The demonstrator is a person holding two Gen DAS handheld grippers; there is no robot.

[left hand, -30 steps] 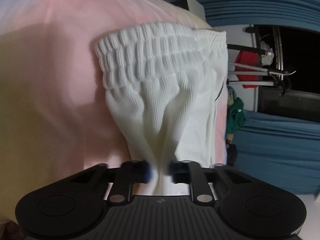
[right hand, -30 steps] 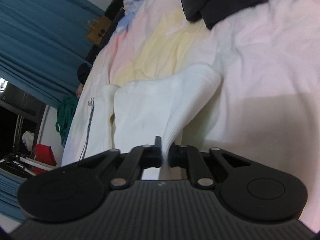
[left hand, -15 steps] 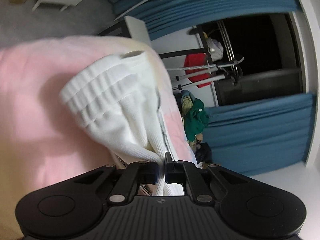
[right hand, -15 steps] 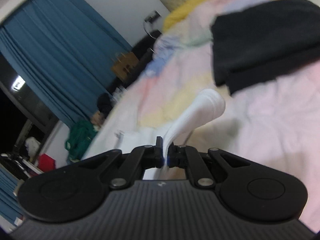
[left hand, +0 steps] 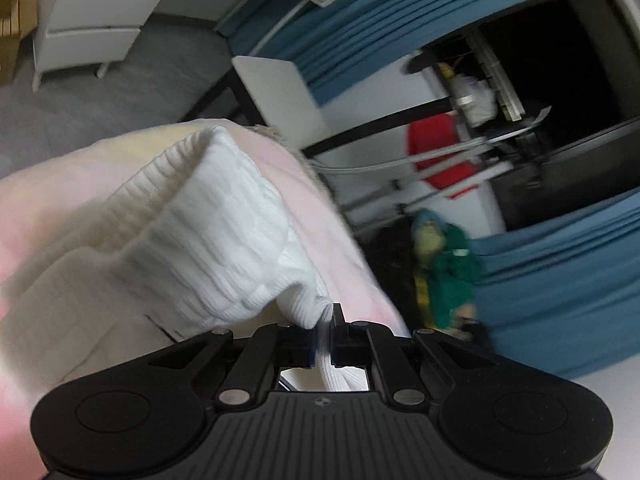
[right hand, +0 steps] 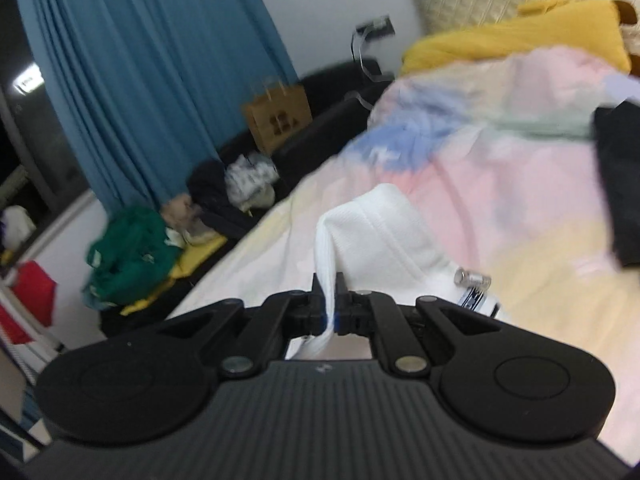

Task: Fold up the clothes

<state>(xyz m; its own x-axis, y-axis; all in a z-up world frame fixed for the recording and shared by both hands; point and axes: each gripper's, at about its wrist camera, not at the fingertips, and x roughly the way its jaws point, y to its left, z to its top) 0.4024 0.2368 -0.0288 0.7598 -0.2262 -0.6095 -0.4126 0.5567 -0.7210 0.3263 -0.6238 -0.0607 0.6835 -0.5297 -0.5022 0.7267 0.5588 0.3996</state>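
A white ribbed knit garment (left hand: 208, 240) lies on a pastel pink and yellow bed cover (left hand: 52, 184). My left gripper (left hand: 324, 334) is shut on a pinched fold of it, and the cloth bulges up and away to the left. My right gripper (right hand: 330, 306) is shut on another edge of the same white garment (right hand: 376, 228), which rises as a folded ridge ahead of the jaws. A metal zipper pull (right hand: 472, 280) shows just right of the right gripper.
A dark folded garment (right hand: 620, 184) lies on the bed at the right edge. A yellow pillow (right hand: 516, 48) is at the bed's head. Beside the bed are a green clothes pile (right hand: 132, 252), blue curtains (right hand: 152, 80), a white drawer unit (left hand: 92, 20) and a clothes rack (left hand: 460, 152).
Both grippers have lifted and tilted up with the white garment held. The views swung from the bed surface toward the room. The cloth has bunched closer to the jaws.
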